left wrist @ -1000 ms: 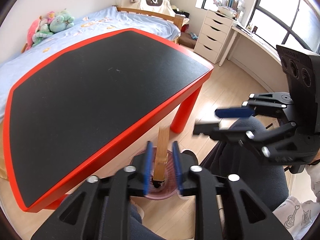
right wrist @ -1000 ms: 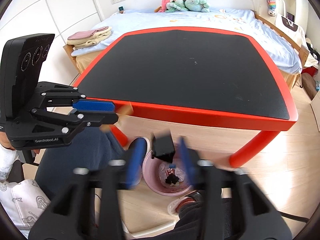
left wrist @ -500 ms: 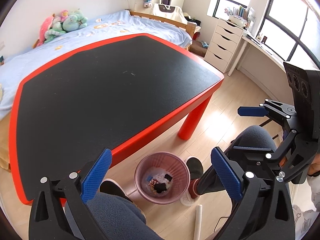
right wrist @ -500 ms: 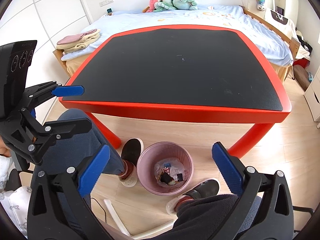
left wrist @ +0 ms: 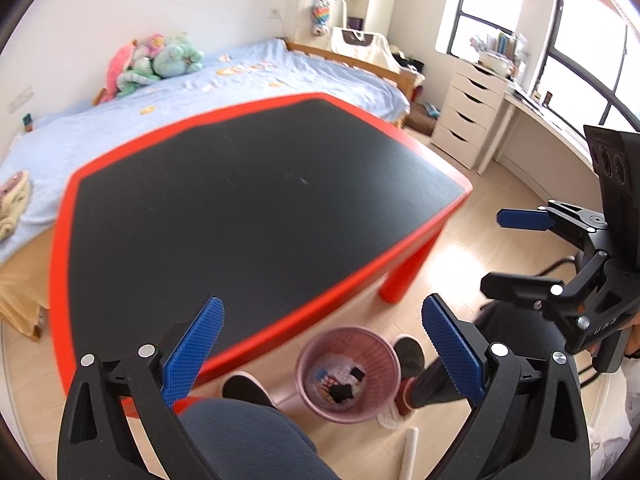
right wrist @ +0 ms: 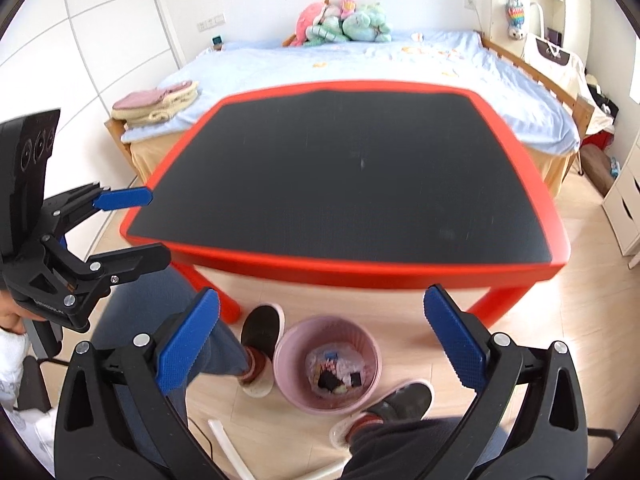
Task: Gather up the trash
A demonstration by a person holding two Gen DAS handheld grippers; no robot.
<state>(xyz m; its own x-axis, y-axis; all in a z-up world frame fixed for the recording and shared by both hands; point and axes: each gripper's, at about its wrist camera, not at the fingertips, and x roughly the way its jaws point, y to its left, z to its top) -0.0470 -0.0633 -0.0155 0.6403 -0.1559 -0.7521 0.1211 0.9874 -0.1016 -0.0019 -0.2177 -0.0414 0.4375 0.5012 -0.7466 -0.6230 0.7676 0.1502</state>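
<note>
A pink waste bin (left wrist: 349, 374) (right wrist: 327, 364) stands on the floor below the table's near edge, with several bits of trash lying inside. My left gripper (left wrist: 322, 344) hangs above it, jaws wide open with nothing between them. My right gripper (right wrist: 320, 340) is likewise open and empty over the bin. Each gripper shows in the other's view: the right gripper (left wrist: 516, 252) at the right edge, the left gripper (right wrist: 132, 228) at the left edge, both with jaws apart.
The red-framed table (left wrist: 404, 244) (right wrist: 360, 268) with a black top fills the middle. The person's legs and shoes (right wrist: 260, 328) flank the bin. White tubing (right wrist: 228, 444) lies on the floor. A bed with plush toys (right wrist: 344, 20) stands behind; white drawers (left wrist: 468, 116) at the right.
Both grippers opened wide, letting a wooden stick and a dark piece fall into the bin. Both hands have since risen a little, and the table looks farther off.
</note>
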